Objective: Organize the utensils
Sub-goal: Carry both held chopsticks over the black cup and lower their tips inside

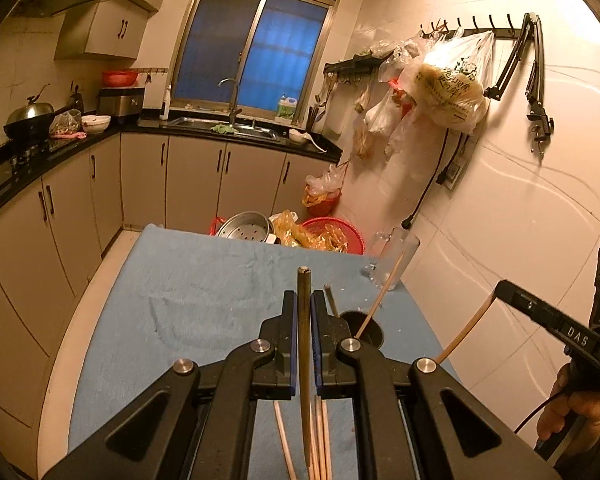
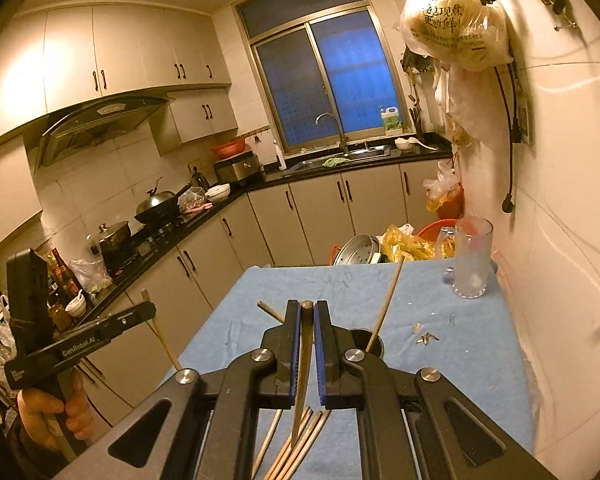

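Our left gripper (image 1: 305, 304) is clamped on one dark chopstick (image 1: 305, 320) at lower centre; our right gripper (image 2: 307, 312) pinches another chopstick (image 2: 306, 344). One pale chopstick (image 1: 374, 304) leans in the black holder (image 1: 370, 330) right of the jaws. One glass mug (image 2: 471, 258) stands upper right.

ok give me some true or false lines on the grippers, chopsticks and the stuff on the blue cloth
1. The left gripper is shut on a chopstick. True.
2. The right gripper has open, empty jaws. False: it is shut on a chopstick.
3. A clear glass mug stands upright on the blue cloth, near the wall. True.
4. The dark holder on the cloth is empty. False: one chopstick leans in it.
5. More loose chopsticks lie on the cloth below the right gripper. True.
6. The mug holds several chopsticks. False: it looks empty.
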Available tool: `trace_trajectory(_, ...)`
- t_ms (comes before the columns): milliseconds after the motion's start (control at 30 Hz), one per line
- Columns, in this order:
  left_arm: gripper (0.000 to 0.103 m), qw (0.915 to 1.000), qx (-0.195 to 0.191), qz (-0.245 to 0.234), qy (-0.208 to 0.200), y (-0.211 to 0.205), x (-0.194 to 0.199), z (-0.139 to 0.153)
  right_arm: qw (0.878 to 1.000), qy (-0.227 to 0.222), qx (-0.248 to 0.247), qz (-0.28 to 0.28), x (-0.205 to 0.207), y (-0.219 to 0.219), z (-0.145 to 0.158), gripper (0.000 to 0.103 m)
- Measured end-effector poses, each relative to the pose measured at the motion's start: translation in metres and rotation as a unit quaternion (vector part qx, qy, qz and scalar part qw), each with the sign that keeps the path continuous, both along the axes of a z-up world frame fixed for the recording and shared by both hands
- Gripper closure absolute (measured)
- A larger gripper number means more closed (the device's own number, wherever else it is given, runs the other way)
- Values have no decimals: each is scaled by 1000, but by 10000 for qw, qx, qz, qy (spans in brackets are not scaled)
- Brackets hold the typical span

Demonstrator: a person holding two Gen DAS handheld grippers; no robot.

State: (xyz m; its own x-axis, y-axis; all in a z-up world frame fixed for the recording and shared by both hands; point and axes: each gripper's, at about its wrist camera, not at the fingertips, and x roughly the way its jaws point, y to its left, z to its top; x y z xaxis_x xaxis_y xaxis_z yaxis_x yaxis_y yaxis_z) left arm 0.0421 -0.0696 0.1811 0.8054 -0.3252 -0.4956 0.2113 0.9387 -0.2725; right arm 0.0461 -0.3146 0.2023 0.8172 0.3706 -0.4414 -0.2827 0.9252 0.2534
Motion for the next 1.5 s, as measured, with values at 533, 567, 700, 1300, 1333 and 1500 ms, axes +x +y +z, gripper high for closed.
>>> trace_trajectory(533,97,9964,-335,14,-781,-28,17,33,9989,-303,-89,-357,9,-14,23,96)
trace_trajectory(567,97,9959,-355,30,-829,-30,19,33,9986,-343,-93,-383,10,-15,26,95)
trace_trajectory(700,97,9938,-455,98,-1005,-39,28,34,9977,-476,-172,-448,15,-13,34,95)
trace_trajectory(1300,97,9931,-423,223,-1071,-75,78,2,9924,-782,-586,-750,55,-9,31,95)
trace_trajectory(1333,97,9935,-400,224,-1040,-77,81,-1,9926,-740,-605,-756,59,-10,26,96)
trace_trajectory(1500,97,9955,-301,219,-875,-84,89,-14,9935,-501,-622,-807,72,-18,7,96)
